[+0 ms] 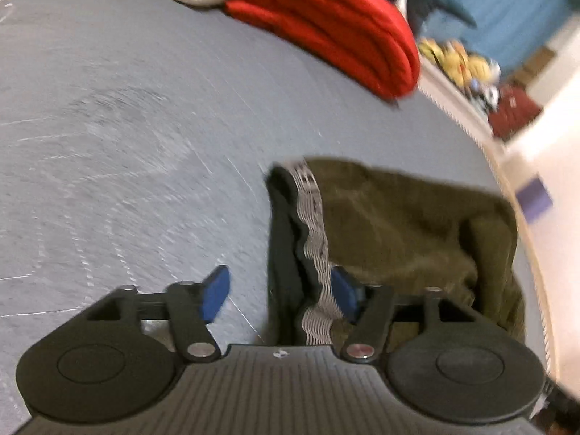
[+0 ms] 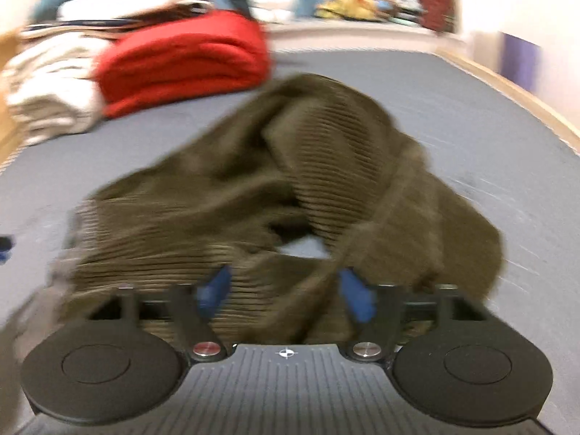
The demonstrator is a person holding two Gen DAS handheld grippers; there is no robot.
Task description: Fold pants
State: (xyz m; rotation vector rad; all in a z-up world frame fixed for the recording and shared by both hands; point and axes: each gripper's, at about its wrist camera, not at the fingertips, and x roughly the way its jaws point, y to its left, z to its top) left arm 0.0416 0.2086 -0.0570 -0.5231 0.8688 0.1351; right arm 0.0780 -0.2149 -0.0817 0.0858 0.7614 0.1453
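While both views smear with blur, I read the scene like this:
Pants: olive pants (image 2: 290, 166) lie bunched and twisted on the grey bed (image 1: 127, 127), near the right edge, with the striped waistband (image 1: 315, 239) on their left side.
Left gripper: left gripper (image 1: 281, 290) has its jaws spread, the waistband between the blue pads but not pinched.
Right gripper: right gripper (image 2: 286, 290) is released too, cloth lying under and between its pads.
Handling: I judge the ribbed cloth soft, limp and fairly light; it will sag and bunch, not slide.
Hold: I would pinch the waistband corners, where the elastic gives firmer purchase.
Nearby: a folded red blanket (image 2: 185, 58) sits well apart.
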